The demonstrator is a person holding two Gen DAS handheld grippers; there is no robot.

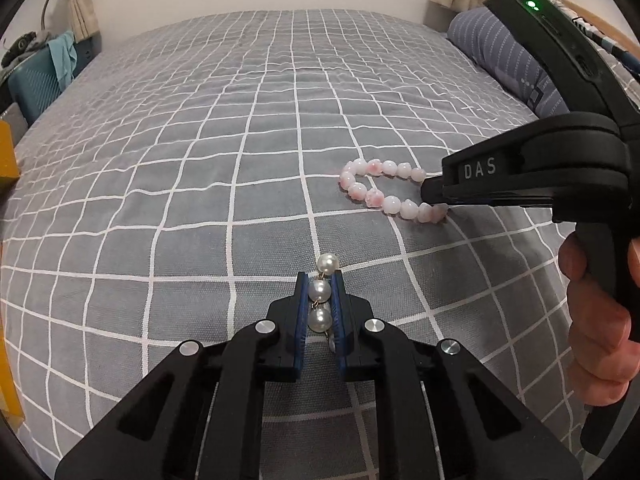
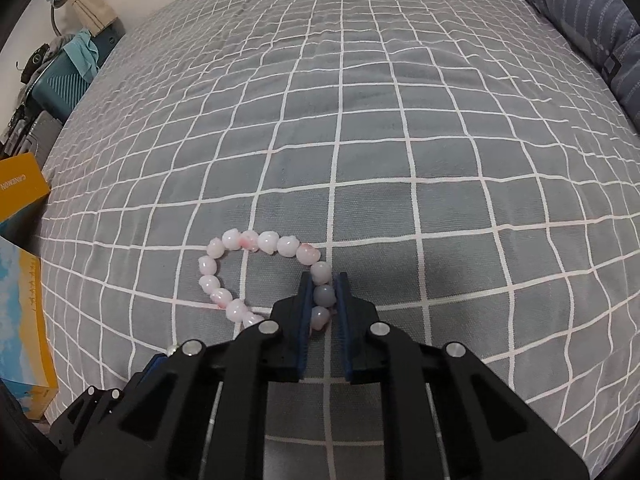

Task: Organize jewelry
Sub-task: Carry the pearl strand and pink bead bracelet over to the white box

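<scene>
On the grey checked bed cover (image 1: 200, 184), two strings of beads lie near each other, and each is already caught by a pair of tongs. Leftmost, the left tongs (image 1: 320, 300) are clamped on the white pearl strand (image 1: 322, 300), with two pearls squeezed between the blue pads (image 1: 301, 312) and one more poking out beyond the tips. The rest of that strand is hidden under the tool, so its length cannot be judged. Further right, the right tongs (image 2: 323, 300) are closed on the pink bead bracelet (image 2: 248, 276), gripping it at one side of the loop while the remaining beads curl away on the cover.

The step in hand looks like the lift of both pieces (no tray or box for them shows in either view). Round beads tend to squirt out of flat pads, so both grips should stay firm and the rise should be slow and straight up. The dangling parts ought to hang free before any sideways carry. Keeping the two tools well apart should stop the strand and the bracelet from tangling.
</scene>
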